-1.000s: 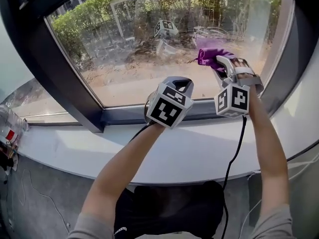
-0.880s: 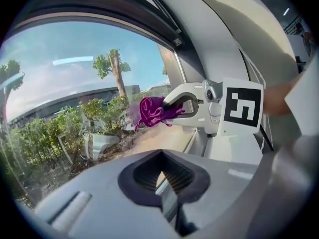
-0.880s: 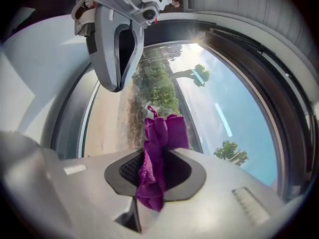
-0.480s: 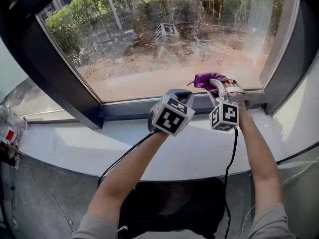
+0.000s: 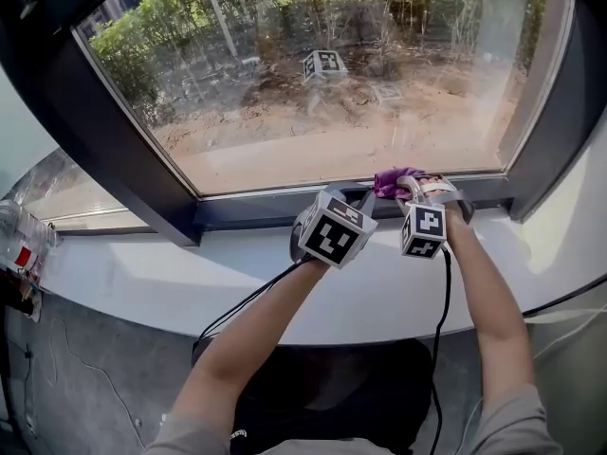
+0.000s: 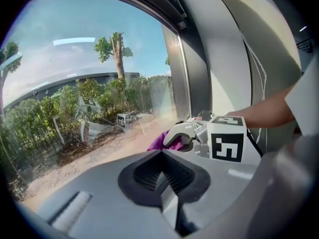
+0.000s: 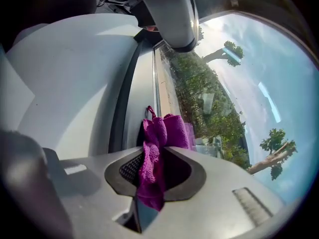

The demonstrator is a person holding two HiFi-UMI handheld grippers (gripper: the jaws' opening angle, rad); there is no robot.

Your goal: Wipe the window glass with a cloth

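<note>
At the far left edge of the head view, on the floor side of the sill, there is a clear container (image 5: pixel 16 238) with a red label. What is inside it I cannot tell, and neither gripper view shows it.

In the middle of the head view both grippers are side by side over the white sill (image 5: pixel 190 275), near the dark window frame (image 5: pixel 256 210). The right gripper (image 5: pixel 410 184) holds a purple cloth (image 5: pixel 393 179) at the bottom edge of the window glass (image 5: pixel 332 93). From this view the marker cubes cover the jaws.

The right gripper view shows the jaws of the right gripper (image 7: pixel 149 156) closed on the cloth (image 7: pixel 165 132). One end of the cloth hangs down between the jaws, and the bunched end with a small loop stands up just beside the glass (image 7: pixel 239 93). Whether it really touches the glass I cannot tell.

The left gripper view shows the jaws of the left gripper (image 6: pixel 161 157) brought together, with nothing between them. In its center right it also shows the right gripper (image 6: pixel 185 133) from the side, with the cloth (image 6: pixel 159 142) sticking out toward the glass (image 6: pixel 75 83). In the head view the left gripper (image 5: pixel 353 203) is just beside the right one, apart from the cloth.
</note>
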